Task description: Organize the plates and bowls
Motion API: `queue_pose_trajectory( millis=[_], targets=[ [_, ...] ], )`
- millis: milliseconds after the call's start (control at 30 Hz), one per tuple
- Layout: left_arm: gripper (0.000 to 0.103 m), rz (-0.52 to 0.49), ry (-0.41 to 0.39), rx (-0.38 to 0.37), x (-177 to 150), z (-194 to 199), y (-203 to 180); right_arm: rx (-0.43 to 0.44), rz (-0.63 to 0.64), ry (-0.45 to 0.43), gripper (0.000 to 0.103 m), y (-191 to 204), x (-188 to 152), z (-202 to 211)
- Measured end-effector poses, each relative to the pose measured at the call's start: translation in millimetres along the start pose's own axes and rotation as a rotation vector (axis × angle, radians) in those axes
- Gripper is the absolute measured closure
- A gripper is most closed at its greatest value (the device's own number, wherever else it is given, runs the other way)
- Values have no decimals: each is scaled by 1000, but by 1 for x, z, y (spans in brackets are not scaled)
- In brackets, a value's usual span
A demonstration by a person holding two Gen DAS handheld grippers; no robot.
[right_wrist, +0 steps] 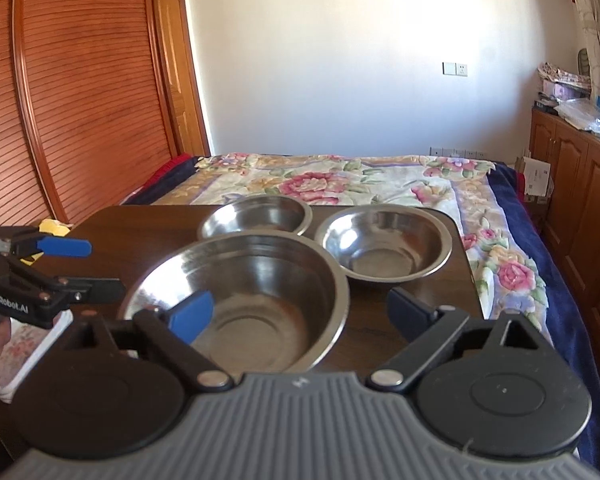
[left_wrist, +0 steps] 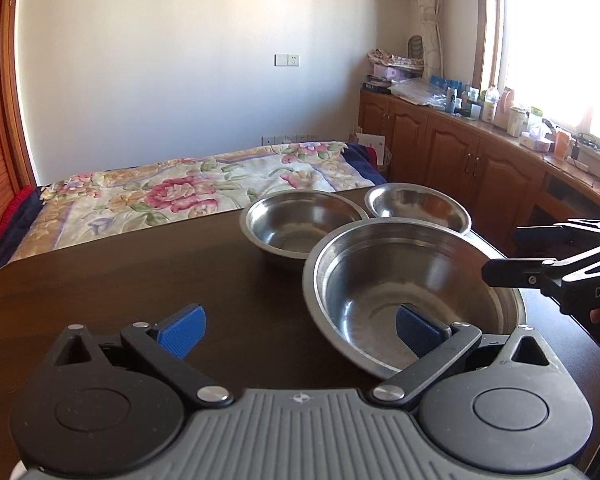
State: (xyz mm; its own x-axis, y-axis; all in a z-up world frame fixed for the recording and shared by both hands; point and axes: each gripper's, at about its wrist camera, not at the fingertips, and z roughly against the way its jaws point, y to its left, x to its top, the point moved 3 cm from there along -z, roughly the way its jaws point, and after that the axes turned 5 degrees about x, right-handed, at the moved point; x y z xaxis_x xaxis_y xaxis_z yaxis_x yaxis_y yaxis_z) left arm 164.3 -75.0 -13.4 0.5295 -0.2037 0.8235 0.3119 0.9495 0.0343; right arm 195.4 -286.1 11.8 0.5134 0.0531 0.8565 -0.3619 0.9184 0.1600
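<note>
Three steel bowls stand on a dark wooden table (left_wrist: pixel 140 280). The large bowl (left_wrist: pixel 412 288) is nearest; it also shows in the right wrist view (right_wrist: pixel 252 292). A medium bowl (left_wrist: pixel 300 228) (right_wrist: pixel 256 216) and another bowl (left_wrist: pixel 416 206) (right_wrist: pixel 384 244) stand behind it. My left gripper (left_wrist: pixel 300 332) is open, its right finger over the large bowl's near rim. My right gripper (right_wrist: pixel 300 312) is open, its left finger over the same bowl; it shows at the right edge of the left wrist view (left_wrist: pixel 512 252). The left gripper shows at the left of the right wrist view (right_wrist: pixel 92 268).
A bed with a floral cover (left_wrist: pixel 204 192) lies beyond the table's far edge. Wooden cabinets (left_wrist: pixel 460 152) with clutter on top line the right wall. A wooden slatted wardrobe (right_wrist: pixel 80 92) stands on the left. A yellow object (right_wrist: pixel 54 227) lies by the table's left edge.
</note>
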Motion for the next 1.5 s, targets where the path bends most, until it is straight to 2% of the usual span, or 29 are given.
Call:
queue_pose_trajectory(
  millis=[267, 367, 467, 600, 700, 1067, 1167, 1333, 1500],
  targets=[
    [1, 13, 20, -18, 2, -15, -10, 39, -27, 9, 10, -15, -5, -10],
    [2, 13, 26, -24, 2, -19, -12, 54, -38, 12, 14, -20, -7, -13],
    [6, 17, 36, -27, 3, -24, -14, 66, -53, 17, 24, -24, -9, -15],
    [23, 30, 56, -22, 3, -31, -15, 87, -73, 30, 40, -28, -11, -20],
    [29, 40, 71, -26, 2, -35, -16, 97, -79, 35, 48, -28, -12, -22],
    [41, 34, 92, -42, 0, -39, -19, 114, -105, 45, 60, -29, -17, -25],
    [48, 28, 97, -44, -1, -40, -20, 116, -109, 45, 64, -27, -17, -25],
    [68, 18, 104, -41, -2, -42, -22, 116, -111, 39, 69, -27, -17, -24],
    [71, 12, 108, -51, -2, -41, -24, 116, -107, 33, 75, -26, -16, -22]
  ],
)
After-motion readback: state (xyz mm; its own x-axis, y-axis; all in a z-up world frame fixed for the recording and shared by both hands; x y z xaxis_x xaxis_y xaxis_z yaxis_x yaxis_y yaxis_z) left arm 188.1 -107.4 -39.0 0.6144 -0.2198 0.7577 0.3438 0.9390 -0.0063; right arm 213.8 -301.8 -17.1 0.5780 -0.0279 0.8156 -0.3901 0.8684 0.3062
